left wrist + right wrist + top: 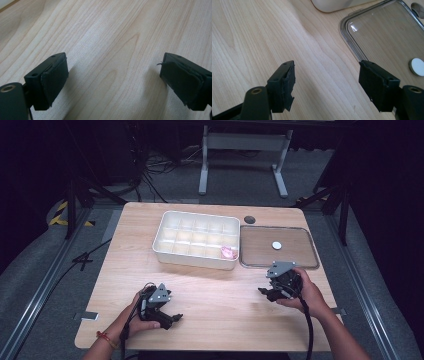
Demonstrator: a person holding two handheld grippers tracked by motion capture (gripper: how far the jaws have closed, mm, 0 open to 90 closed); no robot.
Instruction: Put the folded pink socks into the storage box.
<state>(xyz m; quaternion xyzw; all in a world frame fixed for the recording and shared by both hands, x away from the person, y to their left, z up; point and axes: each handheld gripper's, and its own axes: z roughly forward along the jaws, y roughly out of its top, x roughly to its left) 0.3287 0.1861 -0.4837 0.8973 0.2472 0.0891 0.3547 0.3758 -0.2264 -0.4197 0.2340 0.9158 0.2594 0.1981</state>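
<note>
Lying just beyond right tongs (264, 291): clear lid (278, 247)

Bare table (215, 290) between tongs, tray (195, 240), lid (278, 247) beyond

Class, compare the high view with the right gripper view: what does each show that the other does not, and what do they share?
High view alone: the pink item in a near corner cell of the white divided box, the left claw resting low on the table, both hands and the floor beyond.

Right gripper view alone: a close look at the right claw, open with bare wood between its pads.

Shared: the clear tray, the white disc in it, the box's edge, the tabletop.
</note>
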